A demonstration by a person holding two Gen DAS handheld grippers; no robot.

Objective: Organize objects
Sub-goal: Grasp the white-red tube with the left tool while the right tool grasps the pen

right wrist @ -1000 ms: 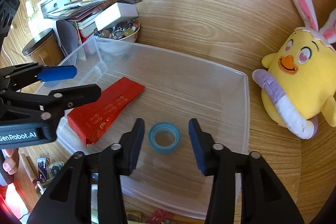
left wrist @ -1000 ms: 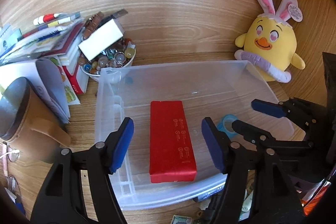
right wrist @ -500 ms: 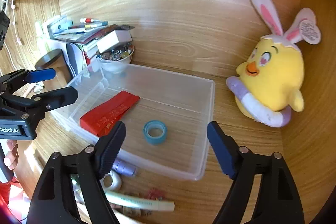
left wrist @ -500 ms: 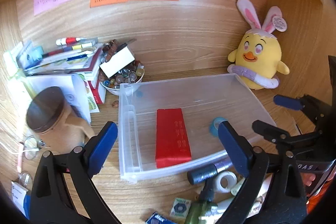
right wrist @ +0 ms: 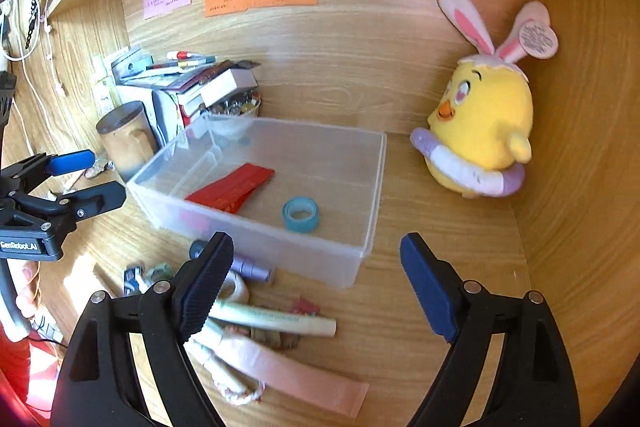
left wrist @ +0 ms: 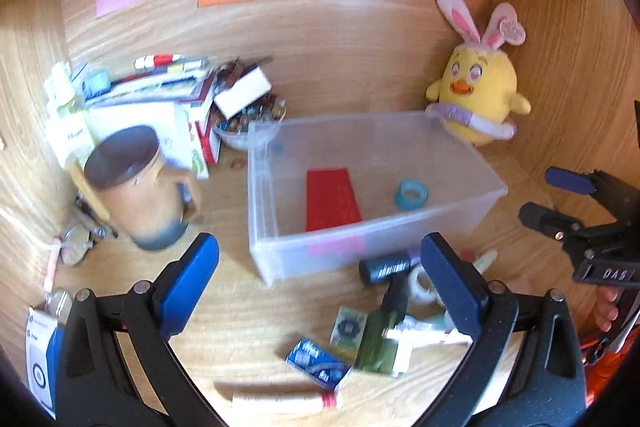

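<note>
A clear plastic bin (left wrist: 256, 187) (right wrist: 372, 187) sits on the wooden desk. Inside it lie a flat red box (left wrist: 330, 199) (right wrist: 232, 189) and a blue tape roll (left wrist: 411, 193) (right wrist: 300, 213). My left gripper (left wrist: 318, 255) hovers back from the bin's near wall, its jaws opening with nothing between them. My right gripper (right wrist: 316, 247) hangs before the bin's front corner, jaws also opening and empty. Loose items lie in front of the bin: a dark cylinder (left wrist: 386, 269), a white tape roll (left wrist: 420, 285), a blue packet (left wrist: 318, 361), a pale green tube (right wrist: 272, 319) and a pink strip (right wrist: 296, 373).
A yellow plush chick (left wrist: 478, 99) (right wrist: 484, 123) leans in the back right corner. Left of the bin stand a lidded brown mug (left wrist: 136, 183), a bowl of marbles (left wrist: 248, 123) and a pile of books. Wooden walls close the back and right side.
Both grippers have drawn back and up from the bin while their jaws widened. The red box and blue tape roll stay lying in the bin. The clutter in front has come into view.
</note>
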